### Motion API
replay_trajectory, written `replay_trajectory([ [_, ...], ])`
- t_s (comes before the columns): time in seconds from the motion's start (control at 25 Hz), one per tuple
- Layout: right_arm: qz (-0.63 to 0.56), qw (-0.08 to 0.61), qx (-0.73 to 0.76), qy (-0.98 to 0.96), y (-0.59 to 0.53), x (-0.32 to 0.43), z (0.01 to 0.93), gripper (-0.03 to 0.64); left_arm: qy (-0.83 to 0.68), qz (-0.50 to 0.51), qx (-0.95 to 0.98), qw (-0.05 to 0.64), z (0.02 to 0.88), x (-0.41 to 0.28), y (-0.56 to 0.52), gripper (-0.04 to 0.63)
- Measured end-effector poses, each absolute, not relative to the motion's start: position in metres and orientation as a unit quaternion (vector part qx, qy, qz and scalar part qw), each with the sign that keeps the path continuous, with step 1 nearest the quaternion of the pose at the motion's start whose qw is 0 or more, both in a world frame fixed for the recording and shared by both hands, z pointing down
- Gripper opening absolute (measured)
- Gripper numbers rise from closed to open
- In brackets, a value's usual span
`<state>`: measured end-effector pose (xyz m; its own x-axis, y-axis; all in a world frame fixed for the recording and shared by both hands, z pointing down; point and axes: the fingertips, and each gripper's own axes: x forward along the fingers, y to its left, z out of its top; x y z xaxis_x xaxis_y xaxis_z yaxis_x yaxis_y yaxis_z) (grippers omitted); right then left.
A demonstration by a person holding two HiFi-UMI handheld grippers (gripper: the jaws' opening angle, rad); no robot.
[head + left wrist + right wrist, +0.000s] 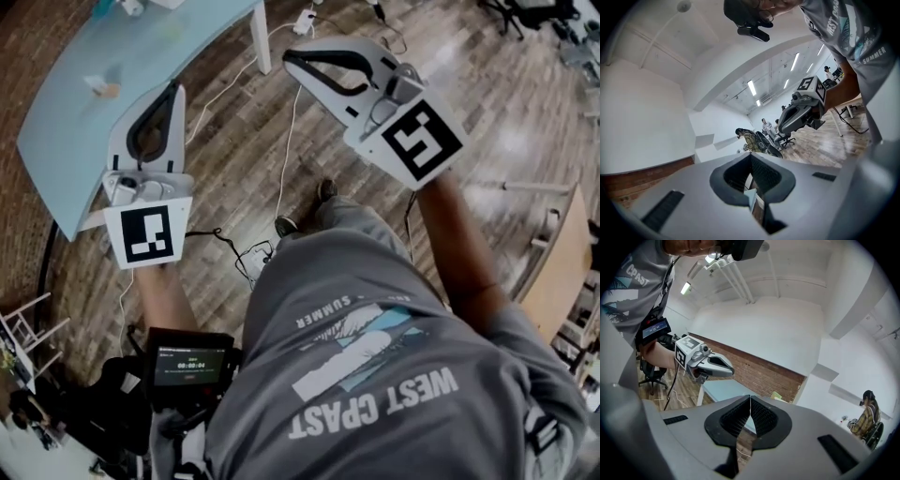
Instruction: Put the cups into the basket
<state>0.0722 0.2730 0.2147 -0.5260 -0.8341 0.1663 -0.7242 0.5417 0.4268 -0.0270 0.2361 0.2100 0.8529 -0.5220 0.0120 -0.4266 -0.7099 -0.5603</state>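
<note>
Wooden floor (469, 66) underfoot; left gripper (174, 89) jaws pressed together, empty; right gripper (292, 62) jaws likewise closed on nothing. Beyond the left jaws, apart from them, a small blurred thing (103, 86), maybe a cup, sits on the pale-blue worktop (56, 141).

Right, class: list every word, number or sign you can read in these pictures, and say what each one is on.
"WEST COAST": grey T-shirt, upside down in the head view.
"SUMMER": same T-shirt, smaller line.
"00:00:04", as far as legible: small screen; its other print is too small.
No words on the marker cubes, only patterns.
</note>
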Motion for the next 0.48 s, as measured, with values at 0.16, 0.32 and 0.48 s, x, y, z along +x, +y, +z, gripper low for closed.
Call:
replay_trajectory([
  [0.16,-0.16,0.177,0.438,-0.867,0.26,0.072,0.207,0.014,0.271,-0.092,-0.915,0.283,0.203,-0.027,0.225,0.0],
  [0.32,-0.155,0.174,0.414,-0.88,0.225,0.094,0.216,0.014,0.293,-0.099,-0.91,0.276,0.207,-0.004,0.195,0.0],
  [0.48,-0.158,0.165,0.393,-0.891,0.191,0.119,0.221,0.014,0.311,-0.115,-0.902,0.278,0.213,0.022,0.166,0.0],
])
